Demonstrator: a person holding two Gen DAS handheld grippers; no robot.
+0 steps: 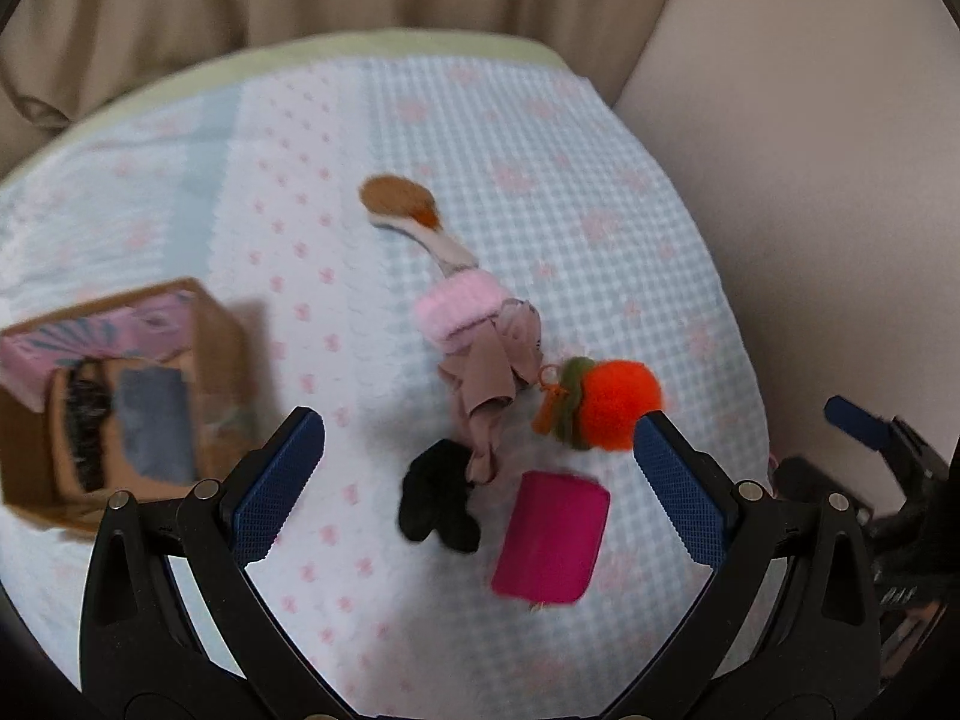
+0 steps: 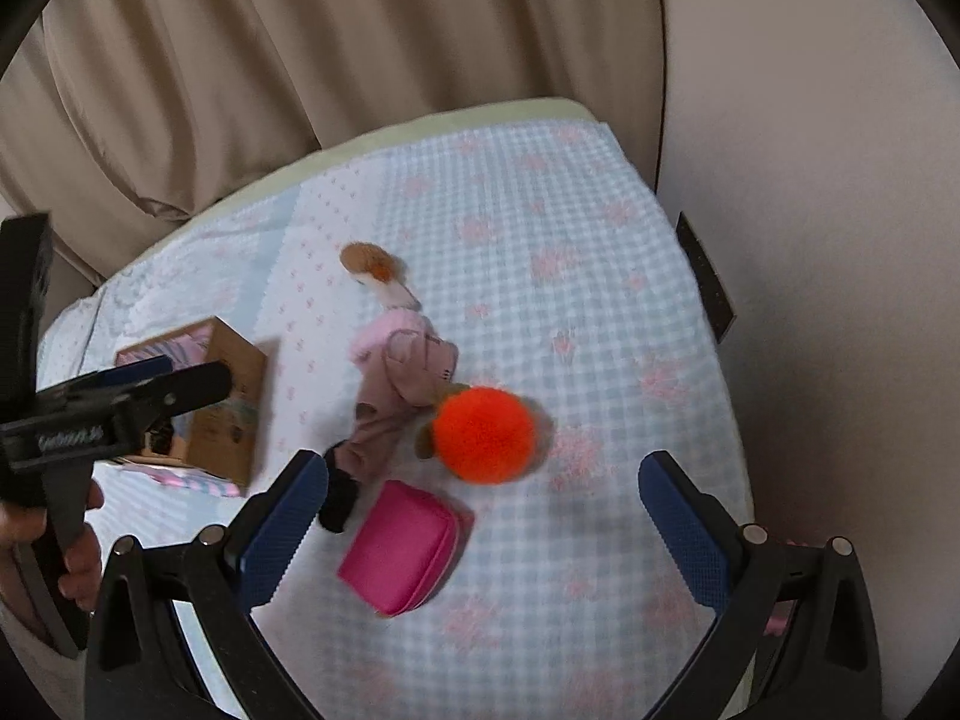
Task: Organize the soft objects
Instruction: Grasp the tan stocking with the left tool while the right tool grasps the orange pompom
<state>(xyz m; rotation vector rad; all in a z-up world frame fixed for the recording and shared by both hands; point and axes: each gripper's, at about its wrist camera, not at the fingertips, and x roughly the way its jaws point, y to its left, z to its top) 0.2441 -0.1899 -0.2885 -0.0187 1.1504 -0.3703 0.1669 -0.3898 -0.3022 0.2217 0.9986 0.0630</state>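
Your left gripper [image 1: 480,468] hangs above the bed [image 1: 540,138] with its blue-padded fingers [image 1: 282,480] spread wide and nothing between them; below that gap lie a black soft piece [image 1: 438,504] and a magenta pouch [image 1: 549,540]. Your right gripper [image 2: 480,522] is held the same way, its fingers [image 2: 681,534] wide apart and empty, aimed down over the same pouch and the orange pom-pom [image 2: 483,435].

The soft things lie in a loose line down the middle of the checked bedcover: a doll [image 1: 456,294] with brown hair, a pink fluffy collar and a dusty-pink coat, the black piece touching the coat's lower end, the pom-pom with its green-and-orange tassel just beside the coat, and the pouch near both. A cardboard box [image 1: 210,336] stands open well to the left, with something dark and something grey-blue inside; blur keeps you from telling what they are.

In the right wrist view your left hand [image 2: 78,552] shows at the left edge, wrapped around the other gripper's handle, which covers part of the box. The right gripper appears only as a dark, cut-off shape at the right edge of the left wrist view. The doll's face is too blurred to make out. Beige curtains [image 2: 240,60] hang behind the bed.
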